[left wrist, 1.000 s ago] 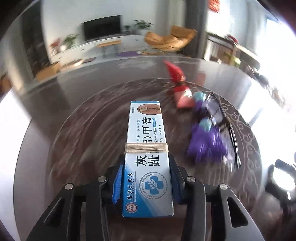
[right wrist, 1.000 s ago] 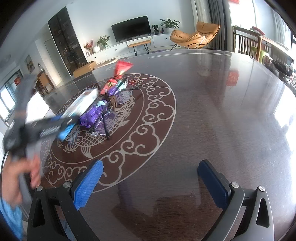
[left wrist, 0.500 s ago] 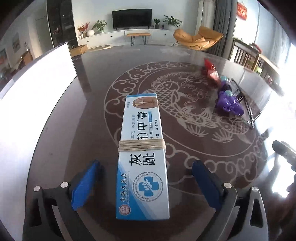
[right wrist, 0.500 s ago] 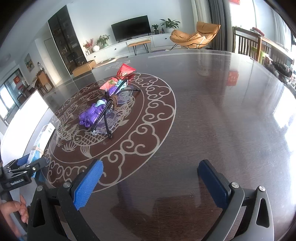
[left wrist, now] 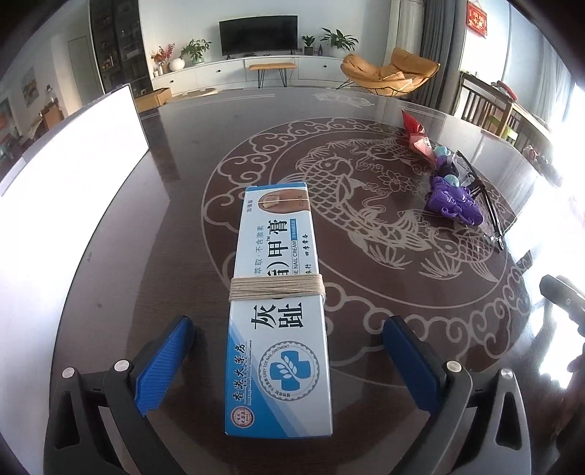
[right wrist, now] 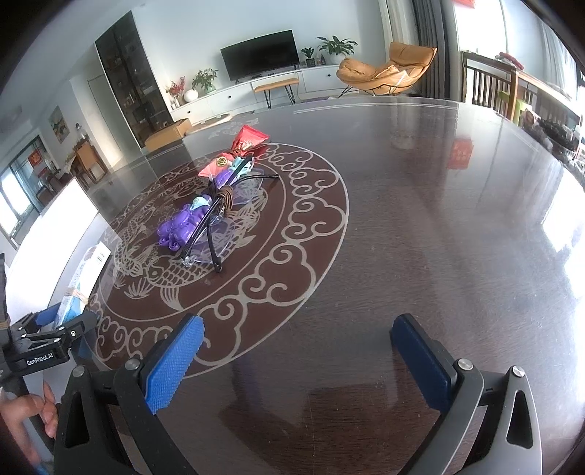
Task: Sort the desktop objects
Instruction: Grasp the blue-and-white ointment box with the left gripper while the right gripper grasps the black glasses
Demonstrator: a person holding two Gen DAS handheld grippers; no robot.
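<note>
Living room in the bg w/ a TV (left wrist: 257, 34), white cabinets and an orange lounge chair (left wrist: 389, 73), and up front a big dark glossy worktop (right wrist: 438, 219) w/ a pale fish-and-cloud pattern set into it.

Left tool (left wrist: 289, 350) is spread wide. Its jaws have just been opening, and the blue-and-white cream box (left wrist: 279, 299) lies flat on the worktop between the blue pads (left wrist: 162, 361), clear gap on both sides, so nothing is pressing on it. Box is long and narrow, has a band of tan string (left wrist: 276, 288) wrapped round its middle, and points away from the cam toward the far edge. It sits on the pattern's left rim, near the worktop's left edge, just beside a white board (left wrist: 73, 171) that runs along that edge.

Right tool (right wrist: 296, 358) also wide, nothing between the pads, just bare worktop below it on the near side.

Rest of the stuff is bunched in one pile around the middle of the pattern, well apart from the box: a purple toy (right wrist: 181, 224), a red packet (right wrist: 241, 146) at the far end of the pile, black-framed glasses (right wrist: 215, 223) lying over/against the toy, and some brown cord (right wrist: 226, 199) wrapped round them. There are also some teal bits in there, can't tell what they are.

From the right cam you can see the left tool at the worktop's left edge w/ a hand (right wrist: 22, 416) on its handle.
</note>
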